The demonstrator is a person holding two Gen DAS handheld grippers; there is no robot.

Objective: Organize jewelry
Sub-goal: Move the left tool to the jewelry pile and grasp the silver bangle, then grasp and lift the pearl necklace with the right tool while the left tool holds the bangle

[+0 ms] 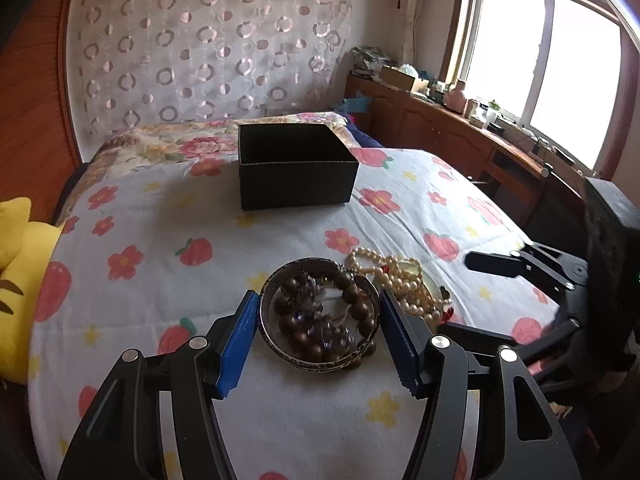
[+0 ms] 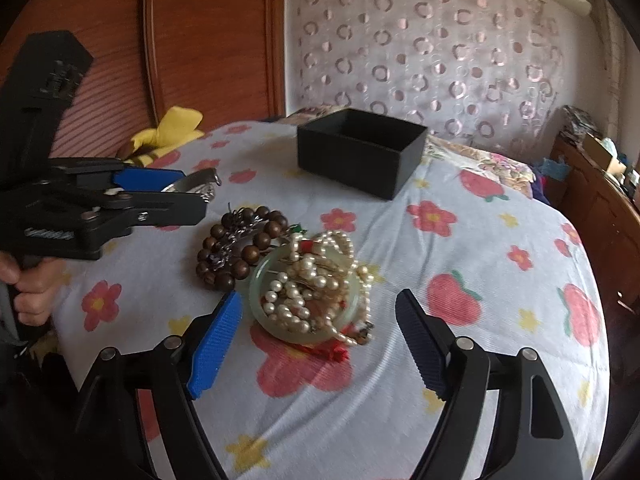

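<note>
My left gripper [image 1: 319,295] is shut on a silver engraved bangle [image 1: 320,362], its blue pads pressing both sides of the ring. In the right wrist view the left gripper [image 2: 196,192] holds that bangle [image 2: 192,182] clear of the bed. A brown wooden bead bracelet [image 2: 211,245] lies on the sheet below it. Beside that, a pale green jade bangle [image 2: 260,300] lies with a pearl necklace [image 2: 296,280] heaped on it. My right gripper [image 2: 319,295] stands open, its pads on either side of that heap, not touching it. An open black box [image 1: 296,184] sits farther back on the bed.
The bed has a flowered sheet [image 1: 160,240]. A yellow plush toy [image 1: 16,280] lies at its left edge by the wooden headboard [image 2: 200,40]. A cluttered wooden cabinet [image 1: 460,120] runs under the window on the right. A hand [image 2: 28,288] grips the left gripper's handle.
</note>
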